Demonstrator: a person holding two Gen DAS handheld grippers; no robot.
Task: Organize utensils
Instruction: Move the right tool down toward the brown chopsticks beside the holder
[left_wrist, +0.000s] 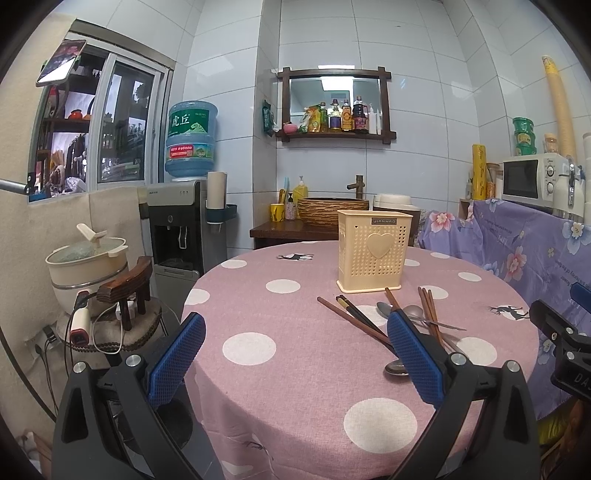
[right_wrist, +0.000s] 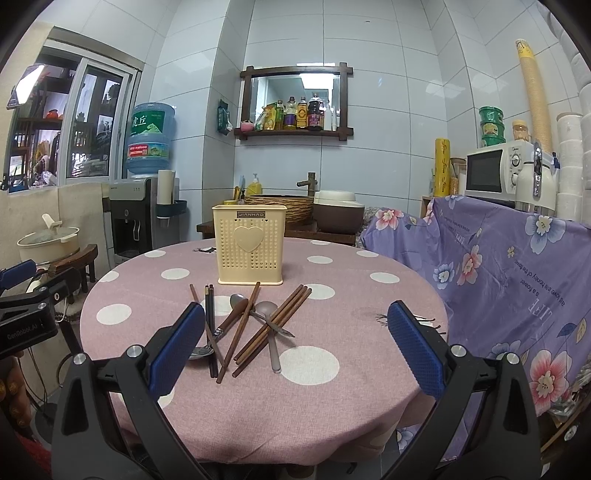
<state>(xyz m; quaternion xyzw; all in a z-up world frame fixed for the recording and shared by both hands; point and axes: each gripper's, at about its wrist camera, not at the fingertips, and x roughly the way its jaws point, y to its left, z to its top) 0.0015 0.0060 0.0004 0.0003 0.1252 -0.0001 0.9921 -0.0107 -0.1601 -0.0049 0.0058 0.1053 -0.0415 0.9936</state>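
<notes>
A cream perforated utensil holder (right_wrist: 251, 245) with a heart on its front stands upright on the round pink polka-dot table (right_wrist: 325, 384). In front of it lies a loose pile of brown chopsticks (right_wrist: 275, 325), two metal spoons (right_wrist: 267, 312) and a wooden-handled spoon (right_wrist: 231, 319). My right gripper (right_wrist: 295, 349) hovers open just short of the pile, nothing between its blue pads. The left wrist view shows the holder (left_wrist: 373, 251) and the chopsticks (left_wrist: 354, 319) to the right. My left gripper (left_wrist: 295, 354) is open over the table's left half, its right pad (left_wrist: 413, 354) hiding part of the pile.
A purple floral cloth (right_wrist: 517, 266) drapes furniture right of the table, with a microwave (right_wrist: 495, 171) on top. A water dispenser (left_wrist: 177, 221), a pot (left_wrist: 86, 258) and a small wooden stool (left_wrist: 127, 288) stand left. A wicker basin (right_wrist: 284, 205) sits behind the holder.
</notes>
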